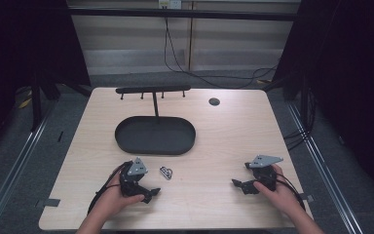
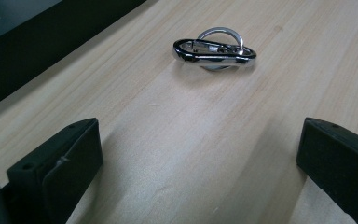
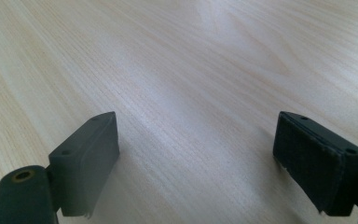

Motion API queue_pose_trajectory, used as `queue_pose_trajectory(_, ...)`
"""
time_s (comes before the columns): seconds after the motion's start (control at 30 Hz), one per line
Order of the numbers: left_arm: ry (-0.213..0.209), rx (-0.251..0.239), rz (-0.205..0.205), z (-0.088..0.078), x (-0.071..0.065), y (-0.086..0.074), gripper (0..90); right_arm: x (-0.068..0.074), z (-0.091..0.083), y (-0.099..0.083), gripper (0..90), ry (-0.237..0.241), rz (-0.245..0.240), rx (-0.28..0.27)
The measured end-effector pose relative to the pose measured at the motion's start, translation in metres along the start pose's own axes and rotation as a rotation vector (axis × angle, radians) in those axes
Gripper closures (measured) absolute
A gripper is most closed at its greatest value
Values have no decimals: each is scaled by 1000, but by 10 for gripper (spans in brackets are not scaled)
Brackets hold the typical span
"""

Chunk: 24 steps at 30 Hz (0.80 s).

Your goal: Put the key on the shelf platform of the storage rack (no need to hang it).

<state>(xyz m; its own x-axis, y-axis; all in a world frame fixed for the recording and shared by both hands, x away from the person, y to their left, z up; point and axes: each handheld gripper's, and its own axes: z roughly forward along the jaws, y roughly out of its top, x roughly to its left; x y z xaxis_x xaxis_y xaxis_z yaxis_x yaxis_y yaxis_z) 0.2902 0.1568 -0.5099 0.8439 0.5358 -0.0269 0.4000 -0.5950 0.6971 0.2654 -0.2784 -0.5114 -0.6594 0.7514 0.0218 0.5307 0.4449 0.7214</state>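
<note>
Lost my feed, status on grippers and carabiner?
Left gripper open, aimed at carabiner. Right gripper open over bare table. Nothing between.

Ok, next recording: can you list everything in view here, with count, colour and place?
snap hook with key ring: one, shiny silver, lying on the table just ahead of the left gripper
tray: one, black, oval, middle of the table
rack: one, black, T-shaped with small pegs, standing at the tray's far edge
round hole cover: one, dark, far right part of the table
table: one, light wood
cables: black, on the floor beyond the table
left gripper: black, fingers wide open, nothing between them
right gripper: black, fingers wide open over bare wood
hands: two, near edge, one on each gripper
</note>
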Motion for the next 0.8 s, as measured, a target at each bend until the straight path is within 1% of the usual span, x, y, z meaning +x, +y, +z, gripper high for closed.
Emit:
queue_pose_trajectory(0.23, -1, -1, -3, 0, 0, 0, 0, 0, 0, 0, 138, -1, 2, 0)
queue_pose_trajectory(0.33, 11, 1, -6, -1, 0, 0, 10, 0, 0, 0, 138, -1, 3, 1)
queue_pose_trajectory(0.37, 16, 5, -7, -2, 1, 1, 28, 0, 0, 0, 139, -2, 1, -1)
queue_pose_trajectory(0.4, 15, 12, -18, -3, 2, 2, 54, 0, 0, 0, 138, -1, 1, -1)
queue_pose_trajectory(0.43, 23, 11, -18, -5, 3, 3, 105, 0, 0, 0, 139, -1, 1, -1)
queue_pose_trajectory(0.47, 15, 10, -33, -7, 5, 3, 157, 0, 0, 0, 139, -2, 1, -1)
queue_pose_trajectory(0.53, 11, 16, -46, -8, 6, 3, 166, 0, 0, 0, 139, 1, 2, -2)
queue_pose_trajectory(0.63, 20, 62, -24, -8, 5, 8, 175, 1, 0, 0, 138, -5, 6, -2)
queue_pose_trajectory(0.7, 14, 94, -28, -8, 4, 12, 190, 1, 0, 0, 138, -6, 8, -2)
queue_pose_trajectory(0.77, 3, 120, -20, -8, 3, 15, 217, 1, 0, 0, 139, -5, 7, -3)
queue_pose_trajectory(0.8, 8, 123, -19, -8, 2, 16, 217, 1, 0, 0, 139, -5, 8, -2)
